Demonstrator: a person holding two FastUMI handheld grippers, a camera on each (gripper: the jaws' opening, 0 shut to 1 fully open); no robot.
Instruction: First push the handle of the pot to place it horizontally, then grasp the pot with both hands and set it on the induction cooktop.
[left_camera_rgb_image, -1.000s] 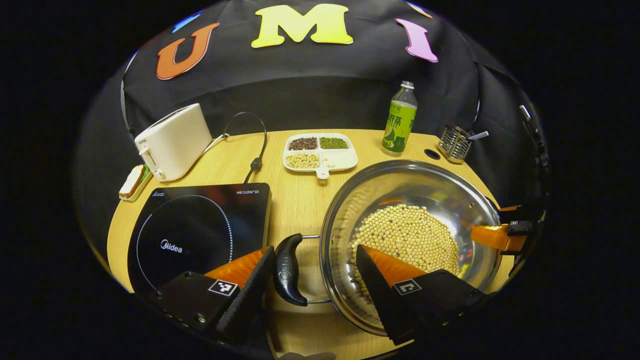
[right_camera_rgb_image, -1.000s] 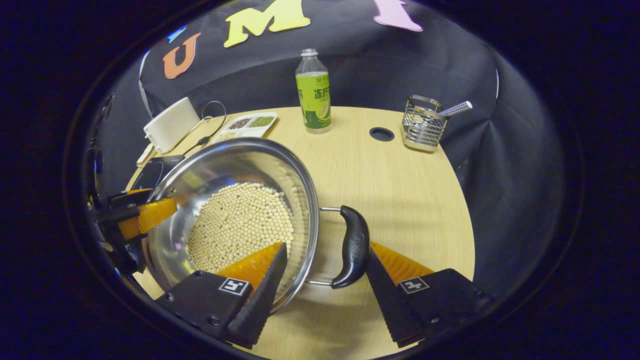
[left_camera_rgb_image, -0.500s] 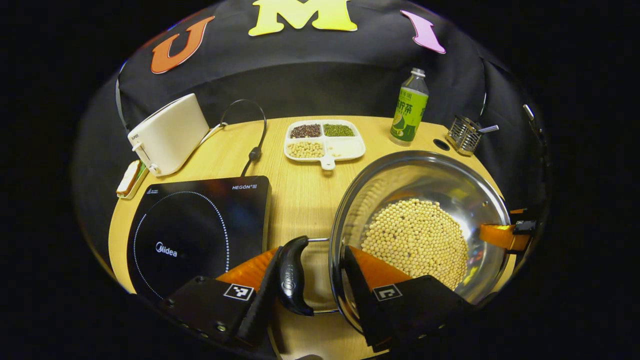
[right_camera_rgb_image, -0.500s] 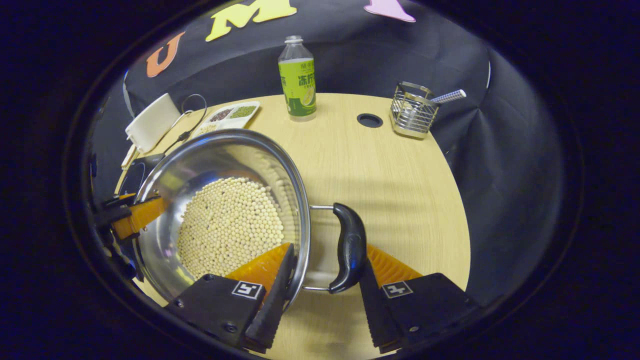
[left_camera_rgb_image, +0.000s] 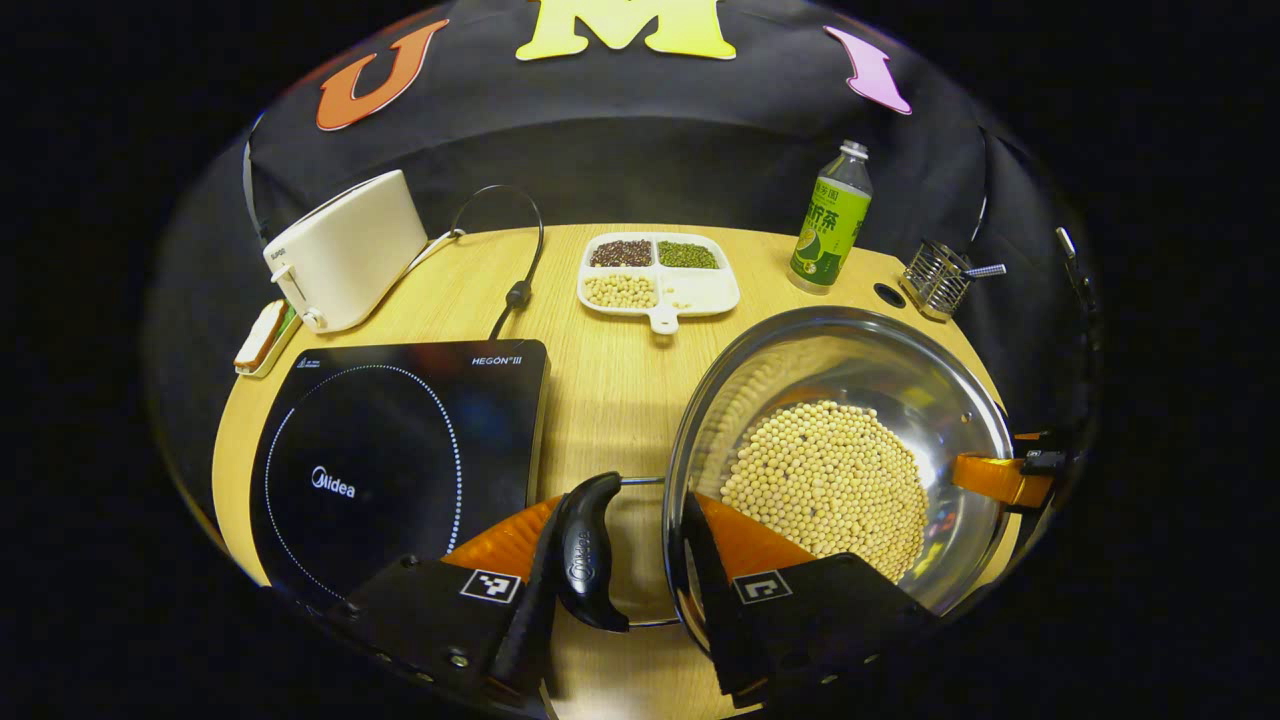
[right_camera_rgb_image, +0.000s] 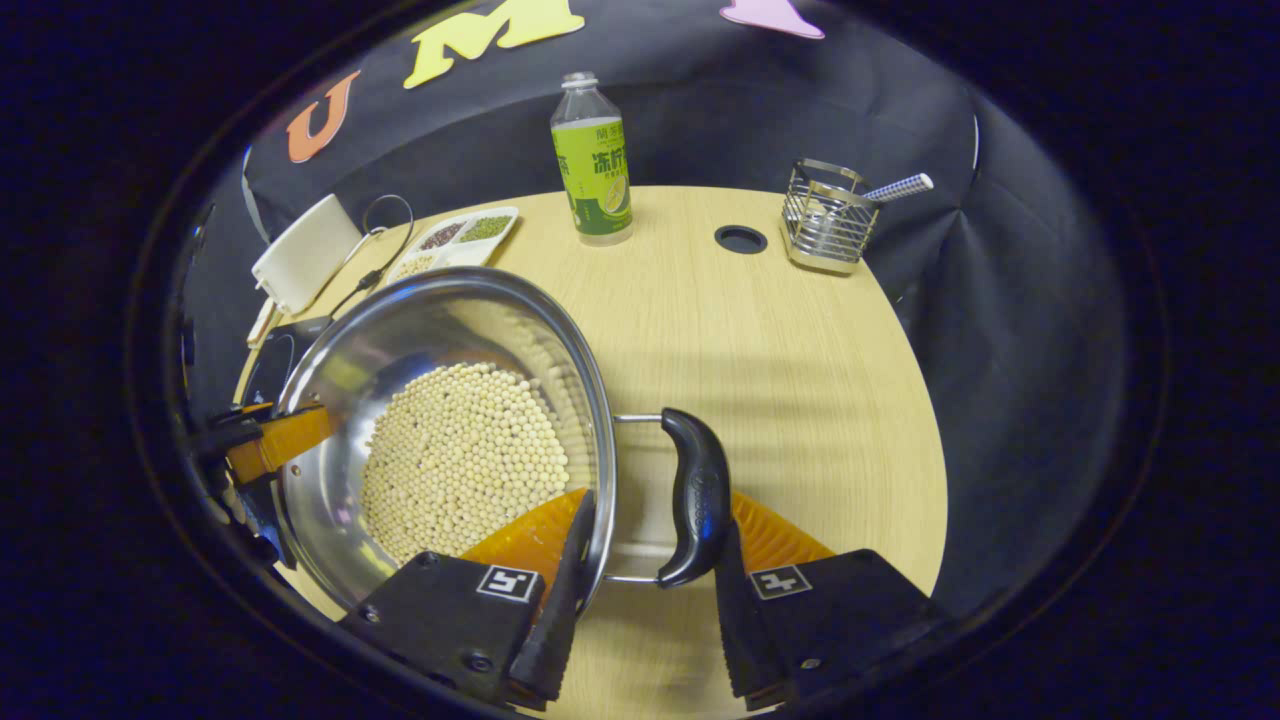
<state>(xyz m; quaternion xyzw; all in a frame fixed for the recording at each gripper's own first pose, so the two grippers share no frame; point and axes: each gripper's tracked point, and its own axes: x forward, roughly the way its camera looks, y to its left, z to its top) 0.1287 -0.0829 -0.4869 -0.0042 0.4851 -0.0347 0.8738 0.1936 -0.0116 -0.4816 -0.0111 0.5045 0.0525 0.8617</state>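
Observation:
A steel pot holding pale soybeans sits right of the black induction cooktop. Its two black handles lie level, one on each side. My left gripper is shut on the near handle, one finger outside it and the other inside the rim. In the right gripper view, my right gripper is shut the same way on the opposite handle, one finger inside the pot. Whether the pot touches the table I cannot tell. Each gripper also appears across the pot in the other's view.
A white toaster and its cable stand behind the cooktop. A divided dish of beans, a green bottle and a wire holder line the back. A cable hole sits near the holder.
Both grippers have closed from wide open onto the pot's handles and rim. The pot has shifted slightly in both views.

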